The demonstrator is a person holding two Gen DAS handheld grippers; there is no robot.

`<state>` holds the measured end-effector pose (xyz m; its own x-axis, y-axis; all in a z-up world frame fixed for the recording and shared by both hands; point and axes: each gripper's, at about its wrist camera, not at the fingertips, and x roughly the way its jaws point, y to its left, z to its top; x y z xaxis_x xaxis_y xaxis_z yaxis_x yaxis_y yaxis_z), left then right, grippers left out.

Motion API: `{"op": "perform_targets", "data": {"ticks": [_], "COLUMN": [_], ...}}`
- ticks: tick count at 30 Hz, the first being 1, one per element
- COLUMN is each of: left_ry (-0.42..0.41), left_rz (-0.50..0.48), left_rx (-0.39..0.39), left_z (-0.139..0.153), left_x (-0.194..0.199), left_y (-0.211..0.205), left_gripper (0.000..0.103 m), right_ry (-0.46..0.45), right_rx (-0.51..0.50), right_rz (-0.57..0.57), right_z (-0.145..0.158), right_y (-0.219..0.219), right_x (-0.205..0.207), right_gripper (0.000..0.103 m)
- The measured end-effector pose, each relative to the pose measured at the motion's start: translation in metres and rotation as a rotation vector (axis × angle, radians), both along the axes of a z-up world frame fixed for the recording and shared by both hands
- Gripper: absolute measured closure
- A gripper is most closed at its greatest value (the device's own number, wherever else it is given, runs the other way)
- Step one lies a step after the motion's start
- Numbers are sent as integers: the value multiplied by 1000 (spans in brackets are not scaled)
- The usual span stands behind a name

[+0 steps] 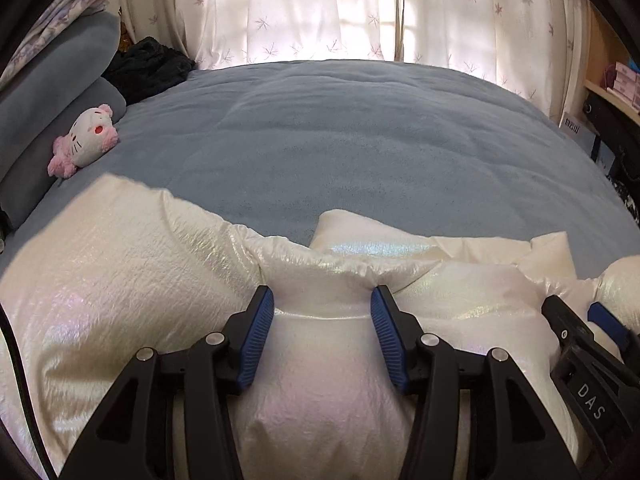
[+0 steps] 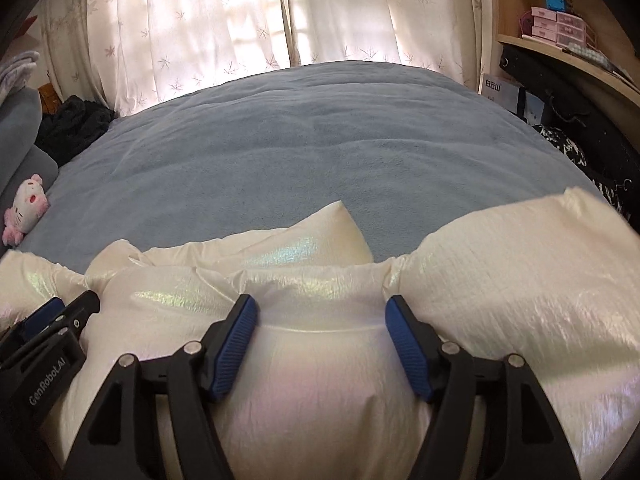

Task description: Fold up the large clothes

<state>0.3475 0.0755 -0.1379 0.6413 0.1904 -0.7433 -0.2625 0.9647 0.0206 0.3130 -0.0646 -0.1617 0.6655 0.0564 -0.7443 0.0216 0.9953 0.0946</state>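
Closest to the lens in both wrist views: black gripper arms w/ ribbed blue pads, pressed into a puffy, pearly white padded jacket (image 1: 132, 280). The left gripper (image 1: 322, 308) has its jaws set apart, w/ a fat bulge of quilted fabric swelling up between the pads; pads touch the fabric on both sides, but whether they truly pinch it can't be told. The right gripper (image 2: 322, 316) looks the same: jaws apart, a rounded puff of jacket filling the gap. The two tools sit side by side, very near each other (each one's black body shows at the edge of the other's view), so both are about equally close to the garment. The jacket lies directly under and just ahead of both grippers, at the near edge of the bed, its long axis running left to right across the views; lobes spread out to the far left and far right, and a pointed flap (image 2: 340, 228) sticks forward in the middle. Judging from this, a fold would carry fabric forward, away from the cams. Material: slick, crinkled, iridescent shell, soft filling, stitched seams; prob. slippery and springy. Beyond it, a fuzzy blue-grey blanket (image 1: 360, 140) covers the bed. A small pink-white plush toy (image 1: 86, 140) sits at far left, well apart.
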Motion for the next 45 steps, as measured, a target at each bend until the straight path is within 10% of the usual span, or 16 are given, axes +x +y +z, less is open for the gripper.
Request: {"op": "perform_targets", "data": {"ticks": [35, 42, 45], "left_ry": [15, 107, 137], "left_rz": [-18, -39, 92], "left_rx": [41, 337, 291], "left_z": [-27, -2, 7], "left_x": [12, 21, 20], "left_y": [3, 29, 86], "left_gripper": [53, 35, 35], "right_ry": [-12, 94, 92], "right_rx": [1, -70, -102], "right_rz": [16, 175, 179], "right_z": [-20, -7, 4], "right_y": [6, -2, -29], "right_x": [12, 25, 29], "right_gripper": [30, 31, 32]}}
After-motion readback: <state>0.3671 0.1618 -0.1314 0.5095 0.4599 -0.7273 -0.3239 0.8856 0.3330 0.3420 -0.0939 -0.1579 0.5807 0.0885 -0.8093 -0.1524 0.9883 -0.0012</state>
